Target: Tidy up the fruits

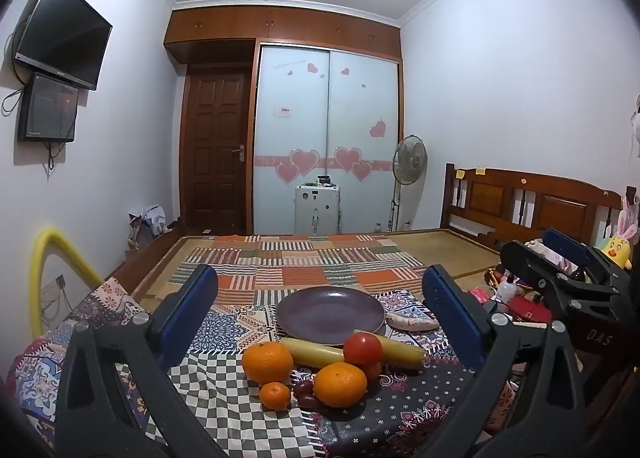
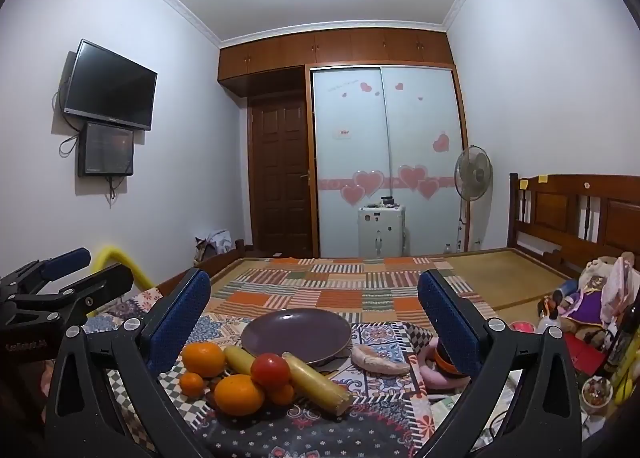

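Left gripper [image 1: 320, 290]: fingers [image 1: 450, 310] spread wide, holding nothing, raised above the patterned cloth [image 1: 224, 386]. Right gripper [image 2: 314, 294]: fingers [image 2: 182, 314] likewise wide apart and unloaded.

Fruit lies in one cluster on the cloth, between and just ahead of the left fingers, and toward the left finger in the right wrist view. Contents: two large oranges [image 1: 267, 363] [image 1: 340, 384], a small orange [image 1: 275, 395], a tomato [image 1: 362, 348] resting against the banana [image 1: 316, 353], and dark grapes [image 1: 305, 390] low between the oranges. Another small orange [image 2: 281, 394] sits under the tomato, partly hidden.

A purple plate [image 1: 330, 314] stands just beyond the cluster, nothing on it; the banana touches or nearly touches its near rim. A pale cloth pouch [image 1: 412, 321] lies right of the plate, near the right-hand finger.
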Motion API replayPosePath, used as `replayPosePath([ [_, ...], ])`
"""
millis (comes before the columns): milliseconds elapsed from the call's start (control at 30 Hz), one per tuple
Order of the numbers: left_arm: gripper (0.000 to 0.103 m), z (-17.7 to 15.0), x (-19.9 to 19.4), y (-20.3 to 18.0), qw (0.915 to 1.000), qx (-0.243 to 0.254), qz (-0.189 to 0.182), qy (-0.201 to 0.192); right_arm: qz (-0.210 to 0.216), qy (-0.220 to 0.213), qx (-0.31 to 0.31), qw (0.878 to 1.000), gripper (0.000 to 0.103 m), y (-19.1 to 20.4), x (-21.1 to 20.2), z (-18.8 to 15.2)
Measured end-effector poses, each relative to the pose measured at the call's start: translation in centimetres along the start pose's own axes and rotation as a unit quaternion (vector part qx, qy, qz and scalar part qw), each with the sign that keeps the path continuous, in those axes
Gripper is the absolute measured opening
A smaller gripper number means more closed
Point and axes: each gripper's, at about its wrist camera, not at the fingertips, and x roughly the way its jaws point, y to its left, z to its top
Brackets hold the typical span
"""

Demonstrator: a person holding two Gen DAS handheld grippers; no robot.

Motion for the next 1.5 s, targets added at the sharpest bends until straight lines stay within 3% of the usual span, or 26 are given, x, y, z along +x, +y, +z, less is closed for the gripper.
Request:
replayPosePath([
  [1500, 0.103, 0.33, -0.13, -0.31, 1.0000, -0.002, -0.008, -0.002, 0.002, -0.006, 0.001, 1.000, 0.103, 0.48, -0.52, -0.07],
])
